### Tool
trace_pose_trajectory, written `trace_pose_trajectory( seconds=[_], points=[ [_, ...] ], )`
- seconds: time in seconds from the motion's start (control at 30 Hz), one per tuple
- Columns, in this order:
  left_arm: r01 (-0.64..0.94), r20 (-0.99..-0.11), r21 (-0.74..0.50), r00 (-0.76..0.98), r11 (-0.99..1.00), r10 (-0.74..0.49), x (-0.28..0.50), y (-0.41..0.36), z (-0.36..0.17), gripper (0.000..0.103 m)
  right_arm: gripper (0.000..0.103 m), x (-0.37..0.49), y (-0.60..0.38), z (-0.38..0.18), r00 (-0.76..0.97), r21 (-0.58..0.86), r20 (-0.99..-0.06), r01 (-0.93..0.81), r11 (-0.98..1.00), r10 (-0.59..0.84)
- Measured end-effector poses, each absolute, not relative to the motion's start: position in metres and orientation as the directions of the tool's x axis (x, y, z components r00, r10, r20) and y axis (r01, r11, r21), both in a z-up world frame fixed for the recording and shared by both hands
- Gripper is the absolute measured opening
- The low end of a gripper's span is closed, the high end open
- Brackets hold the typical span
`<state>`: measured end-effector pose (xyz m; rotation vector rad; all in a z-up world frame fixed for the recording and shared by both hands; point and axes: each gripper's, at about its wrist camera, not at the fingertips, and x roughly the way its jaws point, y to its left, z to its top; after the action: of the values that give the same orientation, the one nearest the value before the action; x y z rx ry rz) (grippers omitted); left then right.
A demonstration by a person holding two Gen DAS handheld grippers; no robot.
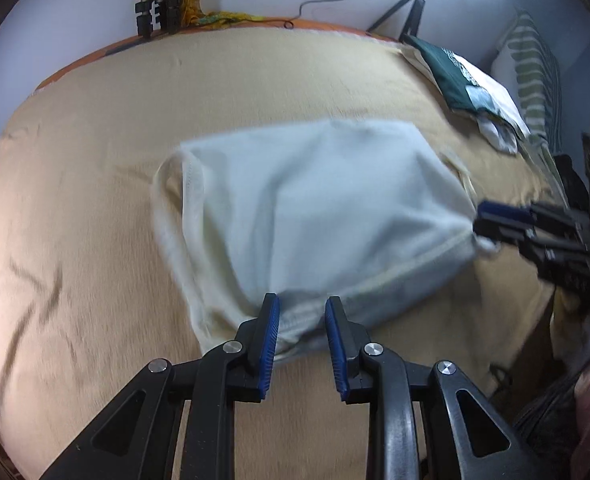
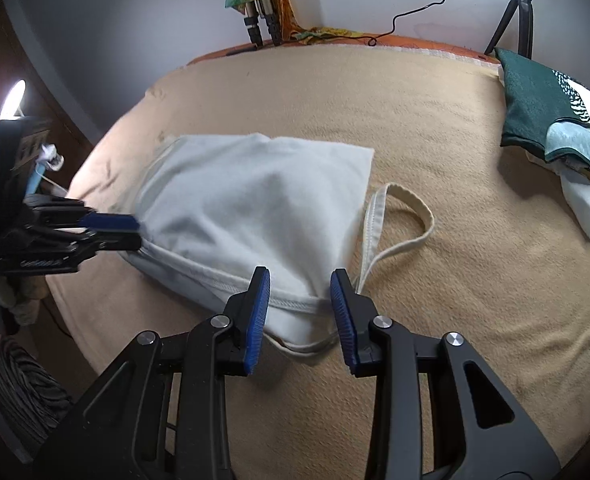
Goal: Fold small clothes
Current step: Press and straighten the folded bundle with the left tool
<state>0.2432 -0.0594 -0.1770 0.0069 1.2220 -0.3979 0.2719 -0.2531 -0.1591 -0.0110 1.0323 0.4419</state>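
Note:
A small white garment (image 1: 307,216) with cream shoulder straps lies folded over on the tan bed cover (image 1: 95,240). My left gripper (image 1: 302,304) is open, its blue-padded fingers either side of the garment's near hem. My right gripper (image 2: 299,280) is open too, its fingers straddling the hemmed corner of the garment (image 2: 255,200), beside a loose strap loop (image 2: 407,216). Each gripper shows in the other's view: the right one (image 1: 491,216) at the garment's right corner, the left one (image 2: 115,232) at its left corner.
A stack of folded clothes, dark green on top (image 2: 543,108), lies at the bed's far right, also in the left wrist view (image 1: 467,80). A tripod with a ring light (image 1: 411,8) and another stand (image 2: 261,20) are at the wall. A striped pillow (image 1: 535,72) lies beyond the stack.

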Motion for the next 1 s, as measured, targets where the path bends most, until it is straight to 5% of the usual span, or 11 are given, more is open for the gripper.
trace_pose_trajectory(
  seconds=[0.3,0.53,0.63,1.0],
  points=[
    [0.288,-0.877,-0.207,0.368,0.935,-0.308,0.206,-0.032,-0.156,0.025,0.034,0.23,-0.242,-0.154,0.404,0.099,-0.858,-0.476,0.874,0.318],
    [0.238,-0.838,-0.251,0.432,0.938,-0.334,0.221,-0.021,-0.146,0.028,0.034,0.248,-0.243,-0.136,0.477,0.172,-0.792,-0.425,0.889,0.381],
    [0.224,-0.837,-0.259,0.433,0.94,-0.334,0.23,-0.026,-0.152,0.028,0.025,0.266,-0.24,-0.148,0.456,0.198,-0.812,-0.373,0.906,0.365],
    [0.262,-0.869,-0.269,0.348,0.927,-0.351,0.227,-0.035,-0.178,0.031,0.025,0.246,-0.223,-0.165,0.364,0.138,-0.864,-0.494,0.859,0.348]
  ],
)
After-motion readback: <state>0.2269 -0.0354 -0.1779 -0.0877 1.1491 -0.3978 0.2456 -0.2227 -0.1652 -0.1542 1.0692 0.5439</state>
